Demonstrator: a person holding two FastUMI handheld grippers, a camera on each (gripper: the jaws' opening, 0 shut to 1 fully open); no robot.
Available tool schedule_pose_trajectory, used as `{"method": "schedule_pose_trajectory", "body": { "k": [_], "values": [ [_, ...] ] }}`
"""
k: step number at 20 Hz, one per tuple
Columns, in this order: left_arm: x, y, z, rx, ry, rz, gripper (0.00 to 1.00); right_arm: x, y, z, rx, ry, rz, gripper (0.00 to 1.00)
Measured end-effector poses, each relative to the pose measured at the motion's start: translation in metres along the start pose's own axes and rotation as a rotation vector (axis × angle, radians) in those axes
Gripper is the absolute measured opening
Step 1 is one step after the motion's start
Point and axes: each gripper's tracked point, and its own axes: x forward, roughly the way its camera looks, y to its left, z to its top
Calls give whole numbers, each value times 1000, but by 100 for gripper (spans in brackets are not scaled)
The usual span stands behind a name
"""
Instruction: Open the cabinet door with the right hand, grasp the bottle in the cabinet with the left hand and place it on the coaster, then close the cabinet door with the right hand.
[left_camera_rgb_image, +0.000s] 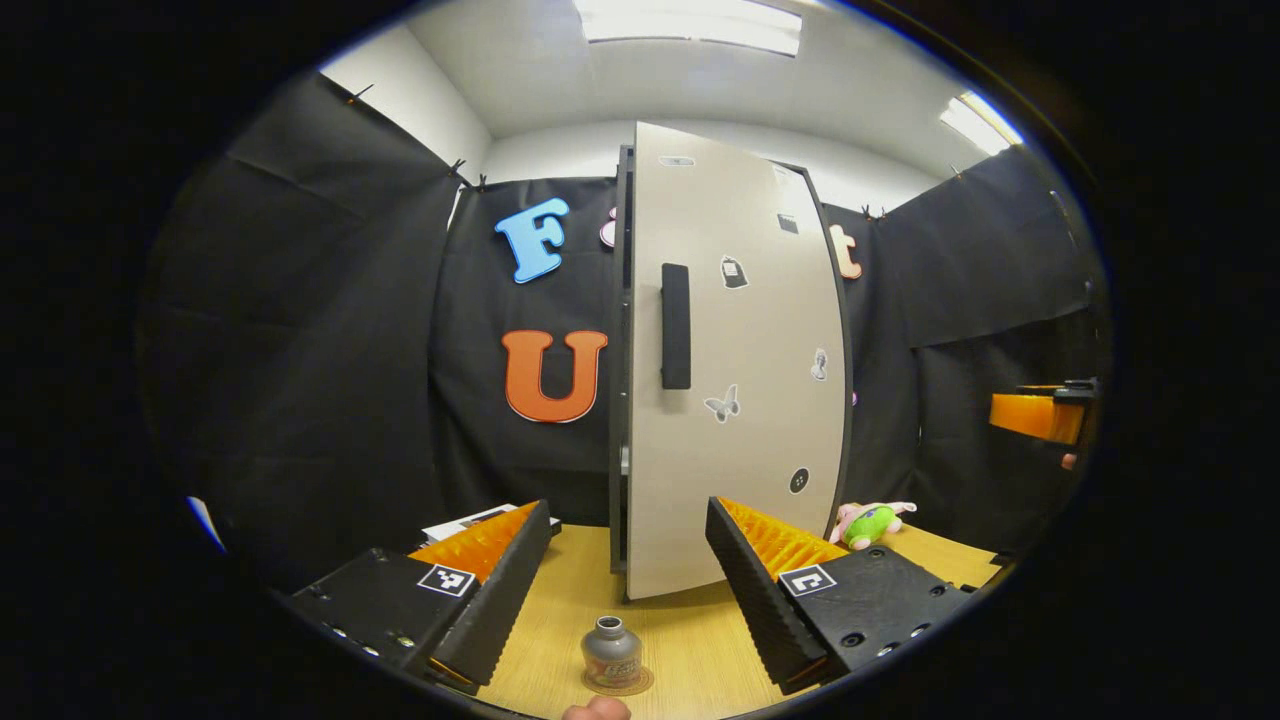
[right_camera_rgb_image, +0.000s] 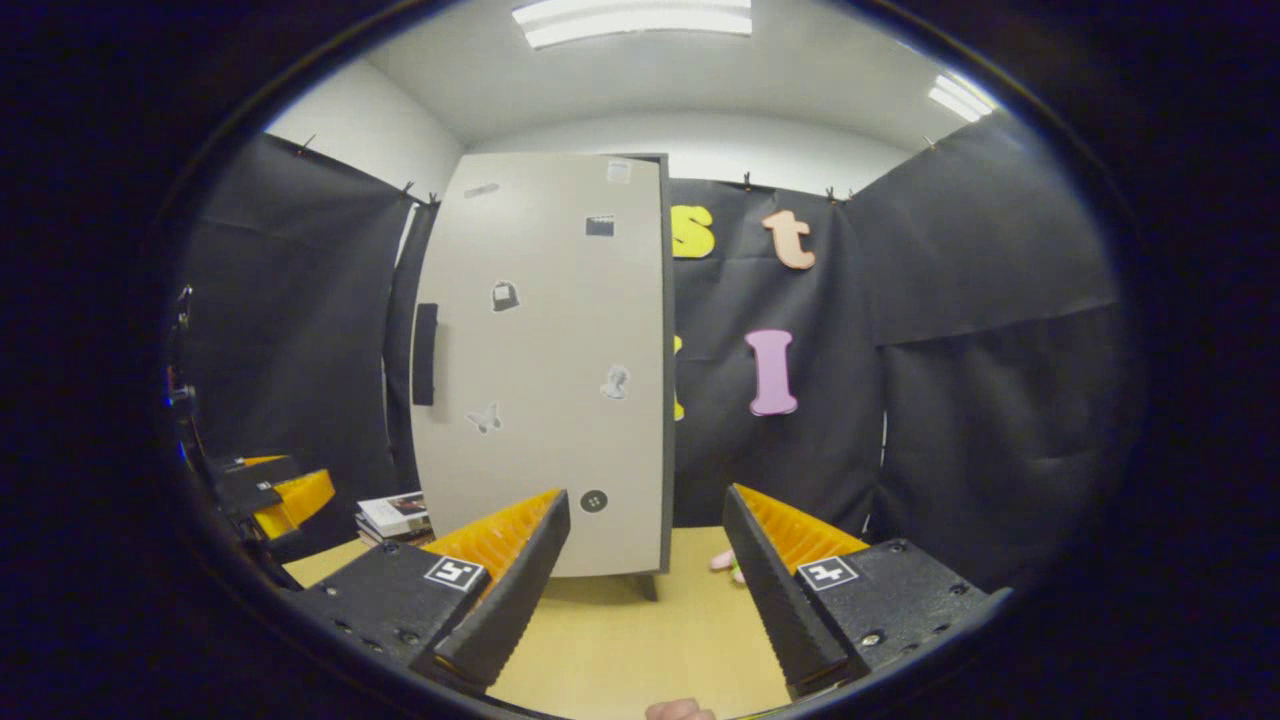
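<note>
In the left gripper view we see the left tongs (left_camera_rgb_image: 628, 560) with the fingers wide apart and nothing between them. Below them, near the front edge of the counter (left_camera_rgb_image: 680, 630), the bottle (left_camera_rgb_image: 611, 652) stands upright on the round coaster (left_camera_rgb_image: 632, 684), apart from both fingers. The bottle is small and grey, with a narrow neck. Behind it the cabinet (left_camera_rgb_image: 622, 380) stands toward the back edge of the counter, and its pale door (left_camera_rgb_image: 740, 370) looks closed or almost closed; we cannot tell if a small gap remains at the left edge. A dark vertical handle (left_camera_rgb_image: 676, 326) sits on the left part of the door, and some small stickers are on the door face. A pink and green plush toy (left_camera_rgb_image: 868, 522) lies on the counter just beside the cabinet, toward the right edge. Some papers (left_camera_rgb_image: 470, 520) lie by the back left corner.

In the right gripper view the right tongs (right_camera_rgb_image: 645, 560) are also apart and hold nothing. They are in front of the cabinet door, not touching it. At the far left of this view we see the other gripper, and a stack of books (right_camera_rgb_image: 393, 514) lies on the counter beside the cabinet
</note>
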Motion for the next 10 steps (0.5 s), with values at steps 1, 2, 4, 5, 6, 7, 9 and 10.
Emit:
{"method": "schedule_pose_trajectory", "body": {
  "k": [1, 2, 4, 5, 6, 7, 9, 10],
  "values": [
    [-2, -4, -1, 0, -1, -5, 94, -5, -13, -5, 14, 8, -18, 99],
    [-4, -6, -1, -1, -5, -4, 94, -9, -22, -7, 37, 11, -27, 99],
    [-5, -11, -1, 3, -6, -10, 94, -10, -40, -11, 88, 15, -60, 98],
    [-6, -11, 1, 10, -7, -7, 94, -11, -46, -12, 107, 18, -66, 98],
    [-5, -10, 1, 16, -9, -2, 94, -10, -49, -11, 119, 17, -69, 99],
    [-7, -10, 2, 18, -12, 4, 94, -11, -53, -10, 124, 11, -72, 98],
    [-10, -10, 5, 16, -21, 14, 94, -13, -56, -8, 119, 5, -75, 99],
    [-11, -10, 5, 16, -21, 17, 94, -14, -56, -8, 116, 4, -74, 99]
  ]
}}
